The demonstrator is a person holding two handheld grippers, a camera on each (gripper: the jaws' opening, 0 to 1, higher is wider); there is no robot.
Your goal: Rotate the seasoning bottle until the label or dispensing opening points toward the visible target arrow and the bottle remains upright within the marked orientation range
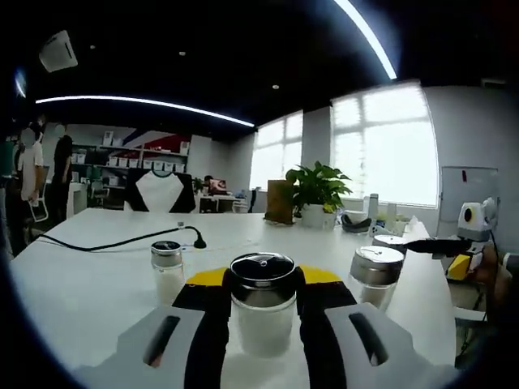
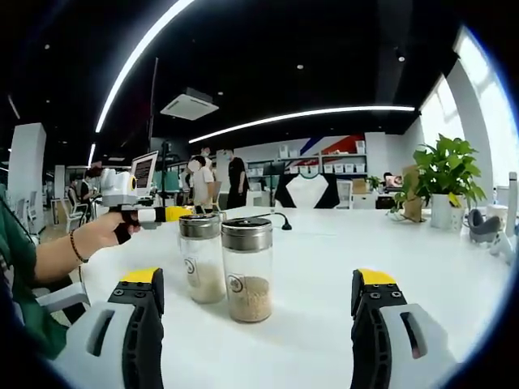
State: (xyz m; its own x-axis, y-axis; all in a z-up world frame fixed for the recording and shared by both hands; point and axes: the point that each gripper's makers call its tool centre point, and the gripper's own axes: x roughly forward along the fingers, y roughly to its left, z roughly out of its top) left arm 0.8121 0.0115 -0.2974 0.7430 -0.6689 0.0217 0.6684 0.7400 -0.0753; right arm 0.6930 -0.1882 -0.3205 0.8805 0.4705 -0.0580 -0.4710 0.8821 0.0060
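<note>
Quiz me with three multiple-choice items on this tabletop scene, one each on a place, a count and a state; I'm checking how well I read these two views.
1. Where is the black-lidded glass bottle of white powder?
A. between the left claw's jaws
B. beside the plant
C. on a chair

2. How many steel-capped glass jars stand ahead of the right claw?
A. one
B. two
C. four

3. The right claw's jaws are:
A. shut on a jar
B. shut on nothing
C. open

Answers: 1 A, black jaws flank it closely. 2 B, two stand side by side. 3 C, jaws wide apart, jars beyond them.
</note>
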